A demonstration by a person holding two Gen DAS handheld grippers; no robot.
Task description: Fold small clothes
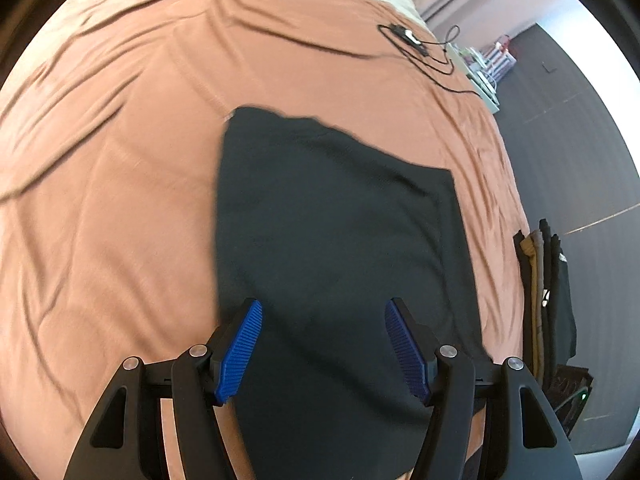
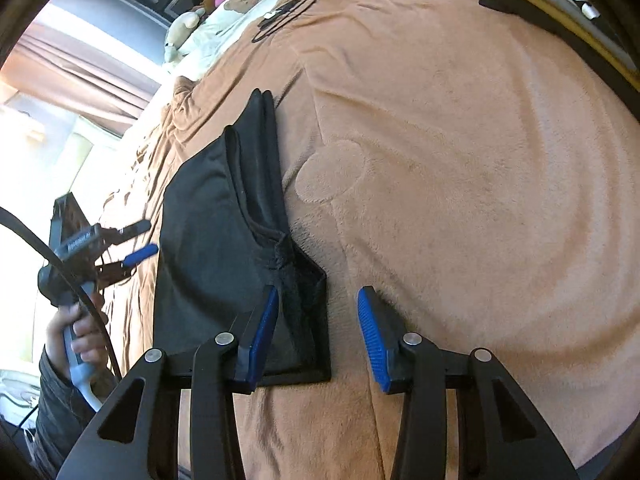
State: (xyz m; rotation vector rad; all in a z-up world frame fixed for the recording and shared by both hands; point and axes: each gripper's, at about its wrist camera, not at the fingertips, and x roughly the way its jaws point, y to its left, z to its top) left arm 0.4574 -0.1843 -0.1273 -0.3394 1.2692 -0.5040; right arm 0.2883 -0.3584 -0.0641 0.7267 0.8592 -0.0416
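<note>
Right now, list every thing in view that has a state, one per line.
Black garment: folded, lying flat on the bed, not held.
Left tool: open, empty, over the garment.
Right tool: open, empty, at the garment's edge.
Blanket: spread over the bed, wrinkled.
Cable: loose on the blanket.
Clothes pile: stacked at the bed's edge.

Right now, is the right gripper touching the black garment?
Cannot tell. In the right wrist view the right gripper is open; one finger overlaps the black garment's corner, the other is over the blanket, but neither contact nor gap shows plainly.
</note>
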